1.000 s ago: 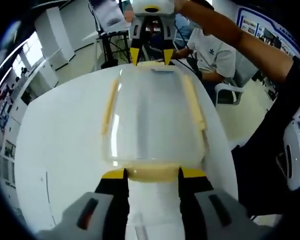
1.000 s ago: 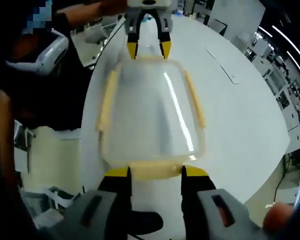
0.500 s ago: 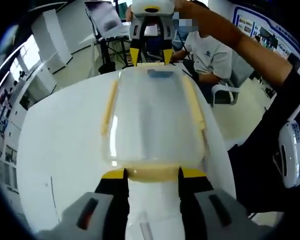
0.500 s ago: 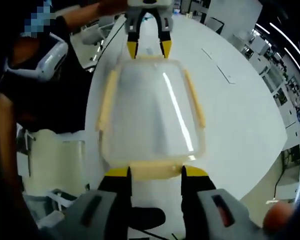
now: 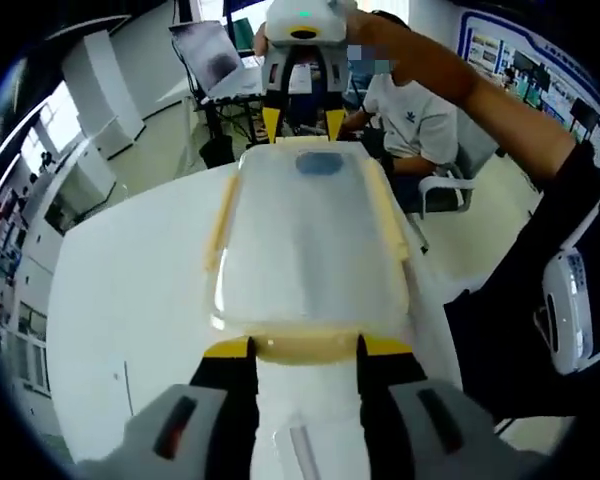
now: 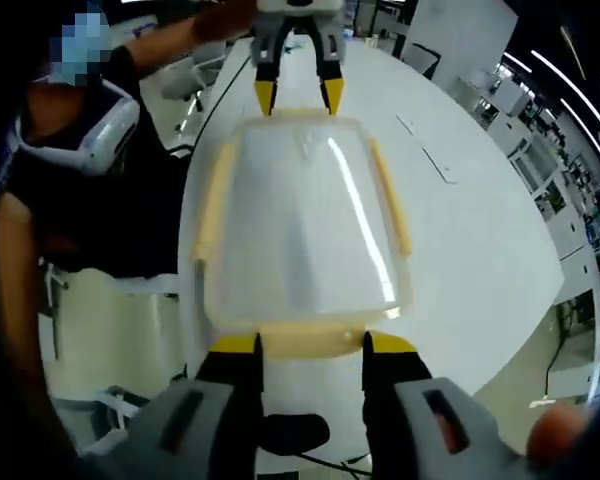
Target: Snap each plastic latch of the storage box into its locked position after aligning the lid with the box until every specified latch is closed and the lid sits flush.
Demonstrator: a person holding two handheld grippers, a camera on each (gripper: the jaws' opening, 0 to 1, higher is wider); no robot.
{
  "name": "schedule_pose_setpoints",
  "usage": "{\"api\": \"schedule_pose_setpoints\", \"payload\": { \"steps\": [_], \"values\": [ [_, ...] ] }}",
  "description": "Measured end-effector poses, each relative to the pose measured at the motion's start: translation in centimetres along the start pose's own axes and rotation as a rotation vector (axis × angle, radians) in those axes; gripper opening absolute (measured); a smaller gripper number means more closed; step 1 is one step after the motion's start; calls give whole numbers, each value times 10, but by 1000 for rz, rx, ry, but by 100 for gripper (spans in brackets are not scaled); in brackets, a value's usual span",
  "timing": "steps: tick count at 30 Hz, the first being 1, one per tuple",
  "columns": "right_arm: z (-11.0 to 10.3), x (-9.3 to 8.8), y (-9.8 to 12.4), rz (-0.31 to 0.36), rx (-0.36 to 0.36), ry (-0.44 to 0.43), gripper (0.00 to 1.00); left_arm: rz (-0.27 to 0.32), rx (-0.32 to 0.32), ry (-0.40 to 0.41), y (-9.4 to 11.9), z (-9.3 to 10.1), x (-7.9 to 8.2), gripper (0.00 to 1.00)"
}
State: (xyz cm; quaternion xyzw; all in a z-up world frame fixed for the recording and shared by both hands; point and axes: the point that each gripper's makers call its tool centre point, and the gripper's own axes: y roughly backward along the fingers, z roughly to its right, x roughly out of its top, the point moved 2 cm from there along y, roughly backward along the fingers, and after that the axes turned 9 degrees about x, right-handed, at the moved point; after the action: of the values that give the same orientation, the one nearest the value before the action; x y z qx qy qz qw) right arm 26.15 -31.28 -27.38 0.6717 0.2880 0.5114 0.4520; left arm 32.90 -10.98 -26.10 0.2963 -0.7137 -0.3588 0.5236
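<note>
Left gripper (image 5: 305,347) jaws straddle the near end latch (image 5: 305,345) of the box (image 5: 305,250), apparently raised off the white counter (image 5: 120,290), while the right gripper (image 5: 302,115) brackets the far latch, steadying it for snapping shut.

I can make out no words or numbers anywhere. The white shirt (image 5: 420,112) of a seated person beyond the table's far edge bears a small dark logo, too small to read. The wall posters (image 5: 495,55) past it carry print too blurred to read.
</note>
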Motion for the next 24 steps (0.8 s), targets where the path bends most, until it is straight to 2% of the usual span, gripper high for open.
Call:
{"api": "schedule_pose_setpoints", "payload": {
  "steps": [6, 9, 19, 24],
  "values": [
    [-10, 8, 12, 10, -15, -7, 35, 6, -3, -8, 15, -1, 7, 35],
    [-11, 11, 25, 27, -28, -3, 34, 7, -15, -12, 30, -1, 18, 35],
    [-19, 23, 51, 39, -41, -17, 35, 1, -14, -30, 55, -5, 38, 35],
    [-20, 29, 63, 37, -43, -20, 34, -3, -32, -15, 63, -7, 42, 35]
  ]
}}
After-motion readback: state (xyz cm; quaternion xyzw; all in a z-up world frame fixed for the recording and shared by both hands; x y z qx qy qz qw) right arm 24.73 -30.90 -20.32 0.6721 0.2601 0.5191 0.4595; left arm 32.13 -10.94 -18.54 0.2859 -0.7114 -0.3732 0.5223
